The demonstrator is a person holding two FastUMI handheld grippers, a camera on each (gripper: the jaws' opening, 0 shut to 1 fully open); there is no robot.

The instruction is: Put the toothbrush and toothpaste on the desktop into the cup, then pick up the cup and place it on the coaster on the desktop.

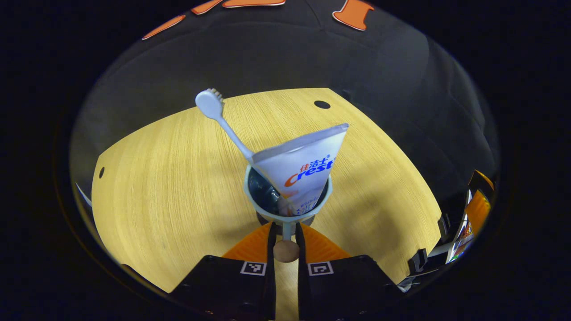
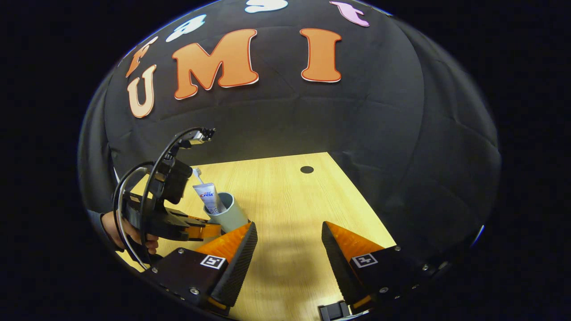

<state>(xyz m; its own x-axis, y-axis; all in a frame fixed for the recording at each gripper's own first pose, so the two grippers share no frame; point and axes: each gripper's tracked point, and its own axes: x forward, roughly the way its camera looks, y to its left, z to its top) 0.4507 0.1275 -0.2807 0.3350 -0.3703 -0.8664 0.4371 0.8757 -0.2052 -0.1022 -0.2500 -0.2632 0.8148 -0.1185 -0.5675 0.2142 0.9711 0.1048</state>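
I see my left gripper [image 1: 286,232] pinching the cup [image 1: 287,196] by its near rim, fingers nearly together. Toothbrush [image 1: 223,122] & toothpaste [image 1: 303,171] stand inside, leaning apart, over the wooden desktop [image 1: 169,187].

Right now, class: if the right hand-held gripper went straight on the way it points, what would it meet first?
The right hand-held gripper is open, with bare desktop ahead, then the booth wall. The cup sits left of that line, so the way looks free, though depth is unclear.
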